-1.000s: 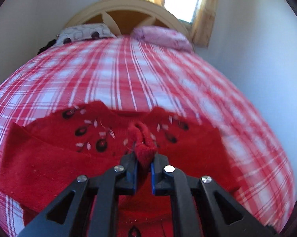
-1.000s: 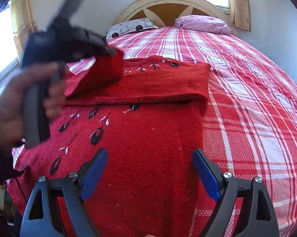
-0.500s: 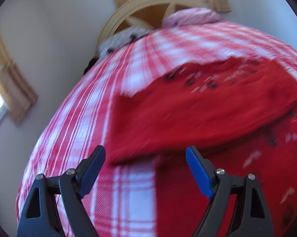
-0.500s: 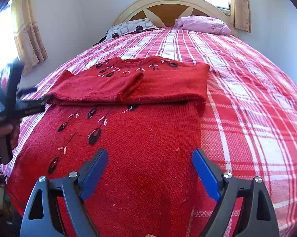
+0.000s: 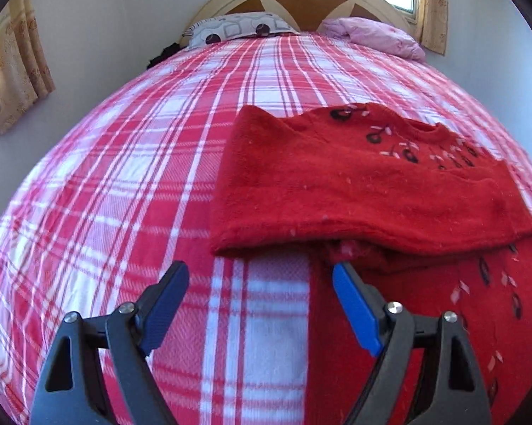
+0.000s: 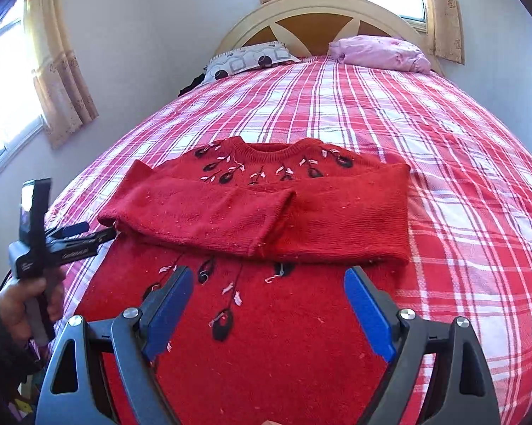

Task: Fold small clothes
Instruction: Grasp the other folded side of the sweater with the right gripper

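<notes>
The red sweater (image 6: 301, 283) lies flat below the headboard (image 6: 322, 17), both sleeves folded across its chest; body folds remain. Left gripper (image 5: 262, 301) and right gripper (image 6: 269, 304) gape wide, empty.

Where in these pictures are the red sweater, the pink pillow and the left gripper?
sweater (image 6: 301, 336): right wrist view, on its front panel.
pink pillow (image 6: 375, 53): right wrist view, on its top.
left gripper (image 5: 260, 306): left wrist view, midway between its open fingertips.
</notes>
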### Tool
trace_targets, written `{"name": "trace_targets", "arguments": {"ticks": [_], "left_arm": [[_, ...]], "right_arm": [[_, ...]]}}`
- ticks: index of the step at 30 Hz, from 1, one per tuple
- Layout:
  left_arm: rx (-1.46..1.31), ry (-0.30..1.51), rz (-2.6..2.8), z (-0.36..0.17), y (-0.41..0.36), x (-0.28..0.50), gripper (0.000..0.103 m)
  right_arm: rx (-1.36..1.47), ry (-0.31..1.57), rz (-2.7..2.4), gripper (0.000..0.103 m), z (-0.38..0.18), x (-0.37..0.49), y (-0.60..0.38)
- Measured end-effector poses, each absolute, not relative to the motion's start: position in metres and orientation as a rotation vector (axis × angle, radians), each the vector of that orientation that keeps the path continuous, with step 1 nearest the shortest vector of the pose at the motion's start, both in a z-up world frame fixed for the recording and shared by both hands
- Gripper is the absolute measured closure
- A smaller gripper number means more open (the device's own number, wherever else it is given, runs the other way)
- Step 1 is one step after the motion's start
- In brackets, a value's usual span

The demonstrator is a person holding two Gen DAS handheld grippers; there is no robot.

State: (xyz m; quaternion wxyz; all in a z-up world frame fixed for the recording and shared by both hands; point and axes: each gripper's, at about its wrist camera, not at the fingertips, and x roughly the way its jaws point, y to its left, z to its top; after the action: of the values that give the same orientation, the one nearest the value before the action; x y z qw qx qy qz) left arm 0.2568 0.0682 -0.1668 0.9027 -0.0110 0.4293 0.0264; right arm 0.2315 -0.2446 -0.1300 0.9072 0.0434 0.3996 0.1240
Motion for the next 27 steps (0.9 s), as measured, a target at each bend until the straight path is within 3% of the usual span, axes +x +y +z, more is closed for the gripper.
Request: {"name": "trace_targets", "arguments": {"ticks": [8,11,21,27], "left_arm": [[-0.024,0.852,-0.010,-0.161,0.058,0.260,0.010],[0.020,0.918,0.039,-0.180,0.054,0.289,0.007],[-0.195,0.892,0.061,-0.195,0.088,0.290,0.000],[-0.226,0.881,0.061,-0.196,0.091,0.288,0.000]], "right_arm": [[0.069,0.866,0.290,0.016,-0.146,0.250,-0.215],[0.059,0.869,0.287,0.016,-0.145,0.255,-0.211],[0.155,0.933,0.250,0.016,-0.161,0.302,-0.229],[0.184,1.003,0.217,0.037,-0.179,0.343,-0.227]]}}
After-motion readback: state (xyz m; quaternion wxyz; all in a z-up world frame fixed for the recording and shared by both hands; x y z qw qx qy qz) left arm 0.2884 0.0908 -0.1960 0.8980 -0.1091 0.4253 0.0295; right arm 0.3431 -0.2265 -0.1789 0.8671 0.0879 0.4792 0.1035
